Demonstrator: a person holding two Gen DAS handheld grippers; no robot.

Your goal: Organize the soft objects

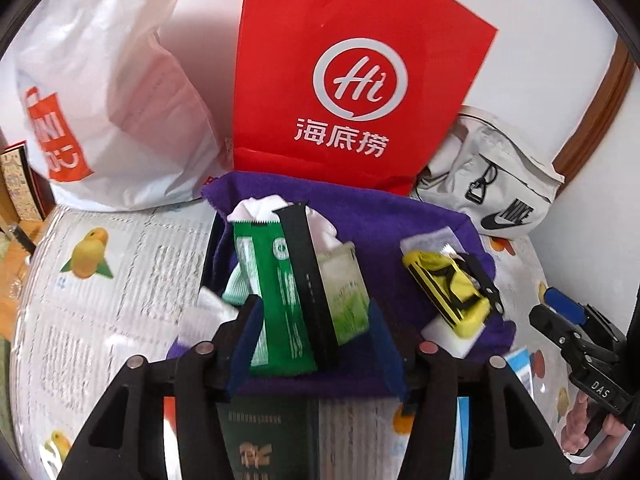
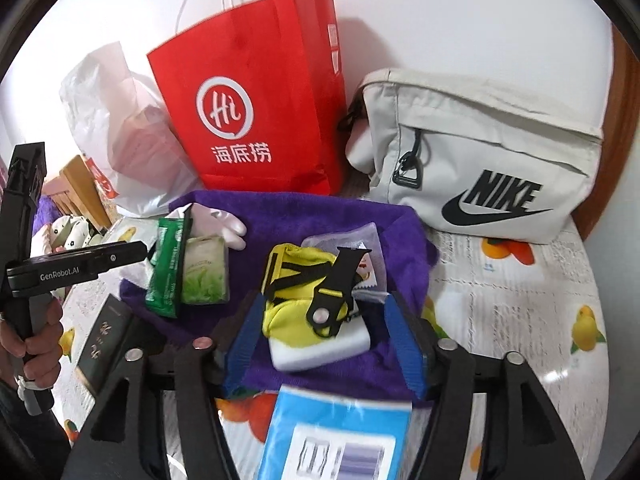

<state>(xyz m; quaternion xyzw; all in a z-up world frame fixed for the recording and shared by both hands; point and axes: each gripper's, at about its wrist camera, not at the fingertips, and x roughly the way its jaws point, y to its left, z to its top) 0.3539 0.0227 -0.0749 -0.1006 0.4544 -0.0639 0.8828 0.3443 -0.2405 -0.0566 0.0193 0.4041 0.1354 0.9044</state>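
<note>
Purple towel (image 1: pixel 360 216) — red bag (image 1: pixel 352 60)

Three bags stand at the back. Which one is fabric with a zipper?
The beige Nike bag, rightmost. The red bag is paper; the white bag is plastic.

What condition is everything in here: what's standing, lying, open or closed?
Red paper bag: upright against the wall.
White plastic bag: slumped beside it.
Beige sling bag: lying down, zipped.
Purple towel: spread flat, items on it.
Green packet: lying on the towel.
Left gripper: open.
Right gripper: open.
</note>
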